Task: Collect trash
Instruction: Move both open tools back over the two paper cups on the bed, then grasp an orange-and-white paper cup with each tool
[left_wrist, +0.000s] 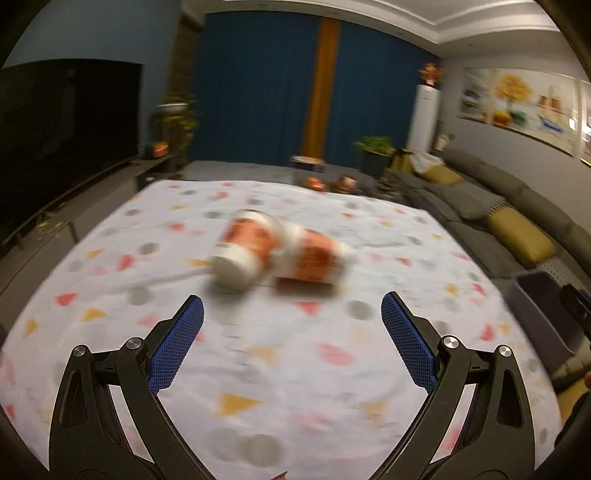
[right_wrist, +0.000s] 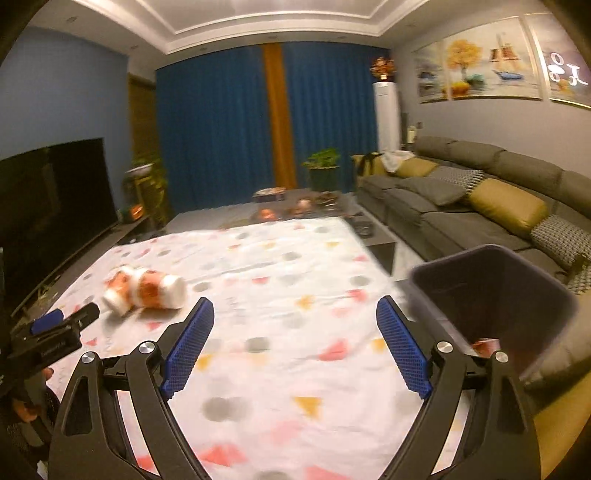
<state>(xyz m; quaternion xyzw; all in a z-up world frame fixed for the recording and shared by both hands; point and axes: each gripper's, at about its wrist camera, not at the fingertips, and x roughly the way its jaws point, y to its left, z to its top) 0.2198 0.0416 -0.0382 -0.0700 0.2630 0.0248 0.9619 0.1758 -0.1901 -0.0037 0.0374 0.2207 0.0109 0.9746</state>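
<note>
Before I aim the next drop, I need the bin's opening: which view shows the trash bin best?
The right wrist view: the trash bin shows its whole open rim and inside. The left wrist view catches only a corner of it at the right edge.

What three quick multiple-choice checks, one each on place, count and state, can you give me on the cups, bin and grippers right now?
1. Where does the bin stand?
A. at the table's right edge
B. on the sofa
C. under the TV

2. How many cups lie on the tablecloth?
A. one
B. two
C. four

3. How is the right gripper?
A. shut on a cup
B. open, holding nothing
C. shut on the bin

Answers: 1 A, it sits beside the cloth's right side; 2 B, two orange-and-white cups lie touching; 3 B, bare cloth shows between its blue pads.
</note>
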